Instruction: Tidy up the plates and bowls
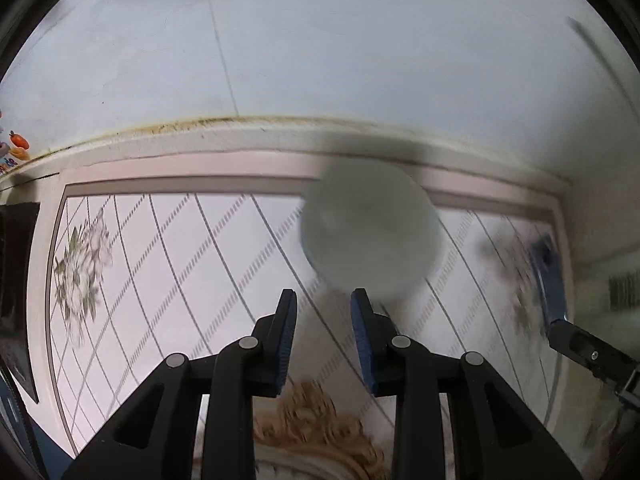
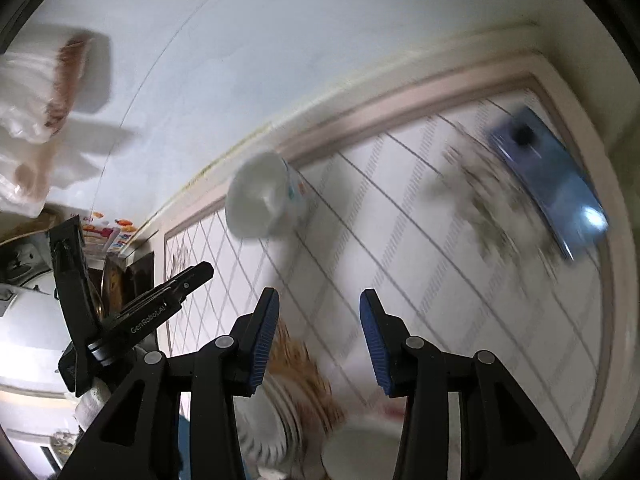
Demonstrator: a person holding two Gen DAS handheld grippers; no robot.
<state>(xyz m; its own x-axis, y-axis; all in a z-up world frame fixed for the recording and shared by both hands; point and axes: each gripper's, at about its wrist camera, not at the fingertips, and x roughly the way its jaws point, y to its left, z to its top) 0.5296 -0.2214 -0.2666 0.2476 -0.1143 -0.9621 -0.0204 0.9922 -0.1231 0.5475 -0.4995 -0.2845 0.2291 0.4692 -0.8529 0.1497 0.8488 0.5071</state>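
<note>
Ahead of the left gripper (image 1: 323, 296), in its own wrist view, a pale bowl (image 1: 370, 226) sits on the patterned surface (image 1: 180, 240) close to the back wall, smeared by motion blur so its rim and any print are hard to read. This gripper's fingers (image 1: 288, 312) stand moderately apart with nothing between them, and the bowl lies just beyond their tips. At the right edge, part of the right gripper (image 1: 588, 350) pokes in, beside a blue object (image 1: 548, 268) I cannot identify. At the bottom a gold-patterned plate rim (image 1: 312, 420) shows under the fingers.

Over to the right wrist view: the same white bowl (image 2: 266, 196) shows more clearly (tipped on its side, mouth toward the camera, small coloured print on its outer wall), near the surface's back border. The right gripper (image 2: 318, 302) holds its fingers (image 2: 266, 320) wide and empty, well short of the bowl. Below them lies a stack of gold-rimmed plates (image 2: 296, 384) with a small white dish (image 2: 360, 452) alongside. The left gripper (image 2: 160, 300) hangs at the left.

The risk, as I judge it: a bowl lying on its side could roll when nudged, and a glazed wall may slip from a pinch. Both views are blurred, suggesting quick motion, so a fast approach could knock it toward the wall or the plates.
</note>
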